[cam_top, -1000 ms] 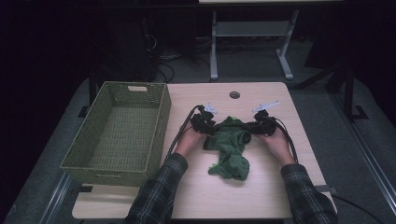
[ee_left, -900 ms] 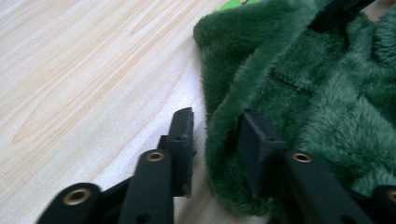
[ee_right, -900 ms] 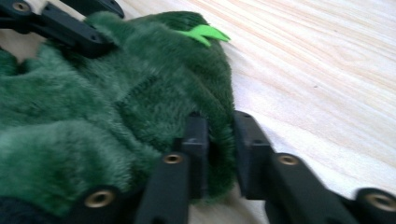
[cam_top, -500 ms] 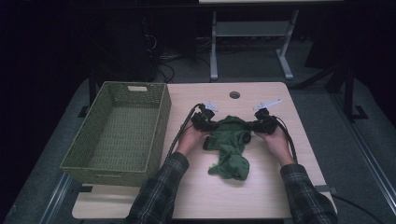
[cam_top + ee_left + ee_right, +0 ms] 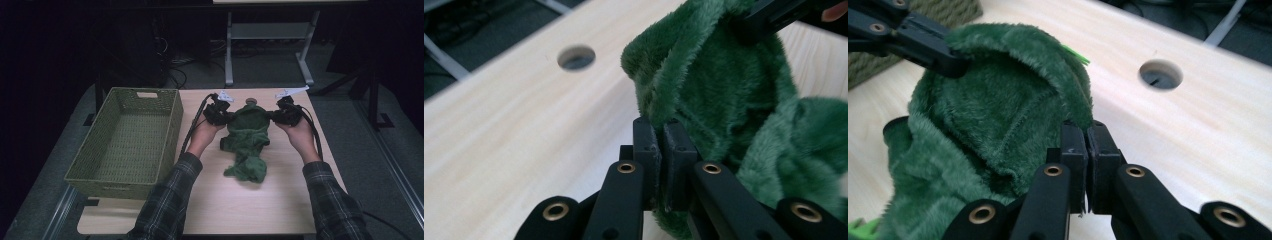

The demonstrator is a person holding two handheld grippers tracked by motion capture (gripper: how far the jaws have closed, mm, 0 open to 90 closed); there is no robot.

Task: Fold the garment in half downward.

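Note:
A dark green plush cloth (image 5: 247, 137) hangs stretched between my two grippers above the wooden table (image 5: 240, 200), its lower end still bunched on the tabletop. My left gripper (image 5: 223, 118) is shut on the cloth's left upper edge; in the left gripper view its jaws pinch the fuzzy green cloth (image 5: 729, 95), left gripper (image 5: 660, 131). My right gripper (image 5: 275, 116) is shut on the right upper edge; the right gripper view shows its jaws clamped on the cloth (image 5: 998, 130), right gripper (image 5: 1086, 134). Both sets of jaws have just closed on the cloth.
A woven olive basket (image 5: 170, 131) stands on the table's left part, close to my left forearm. A round cable hole (image 5: 251, 100) lies in the table behind the cloth. Beyond the far edge a grey metal frame (image 5: 265, 35) stands on the floor.
Both grippers closed on the cloth's top corners and rose, lifting its upper part off the table and spreading it between them.

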